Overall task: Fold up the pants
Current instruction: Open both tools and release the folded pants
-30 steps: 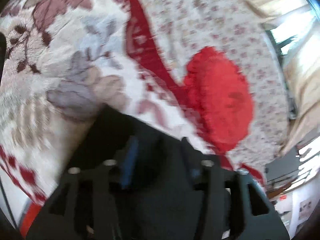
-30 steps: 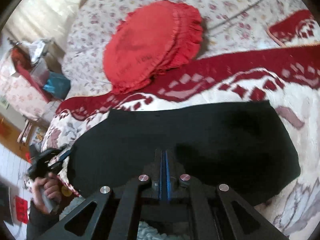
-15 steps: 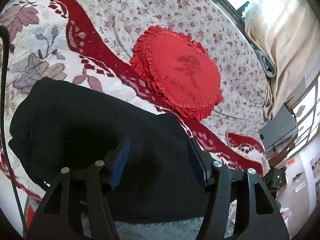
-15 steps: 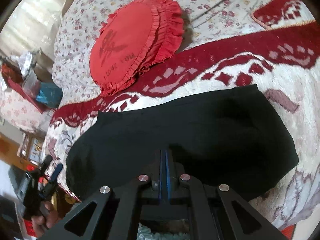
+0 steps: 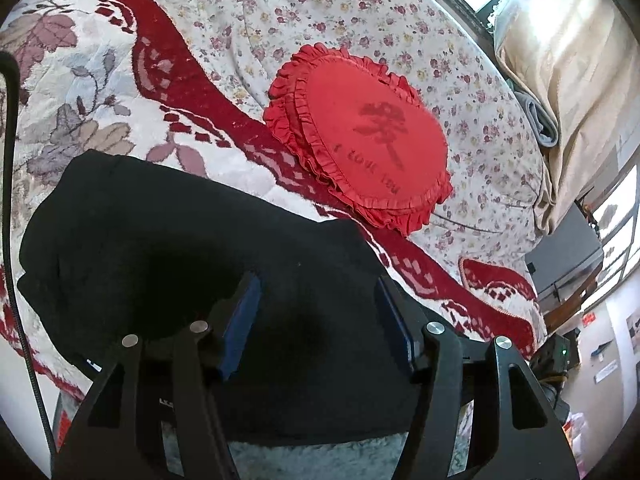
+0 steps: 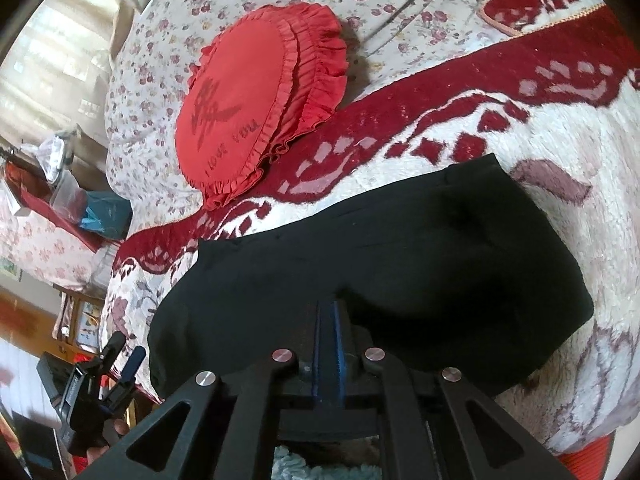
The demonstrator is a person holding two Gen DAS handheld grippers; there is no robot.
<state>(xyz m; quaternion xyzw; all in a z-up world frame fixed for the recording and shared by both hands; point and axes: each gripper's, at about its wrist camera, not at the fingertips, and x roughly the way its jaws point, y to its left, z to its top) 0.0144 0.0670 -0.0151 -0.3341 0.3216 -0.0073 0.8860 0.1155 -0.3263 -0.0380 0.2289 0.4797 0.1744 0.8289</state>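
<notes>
The black pants lie folded into a flat block on the white and red blanket. My left gripper hovers over their near edge, open, blue pads wide apart with only the flat cloth beneath them. In the right wrist view the pants fill the middle. My right gripper sits over their near edge; its blue pads stand almost together and are opening, with no cloth seen between them. The left gripper also shows at lower left, off the bed's edge, held by a hand.
A red frilled heart cushion lies beyond the pants on the flowered sheet. A black cable runs down the left edge. Curtains and a window stand at the far side. Cluttered furniture lies left of the bed.
The left view has swung from a blurred close look at the blanket back to the pants' near edge, and its jaws stand wider. The right gripper has rolled a little over the pants.
</notes>
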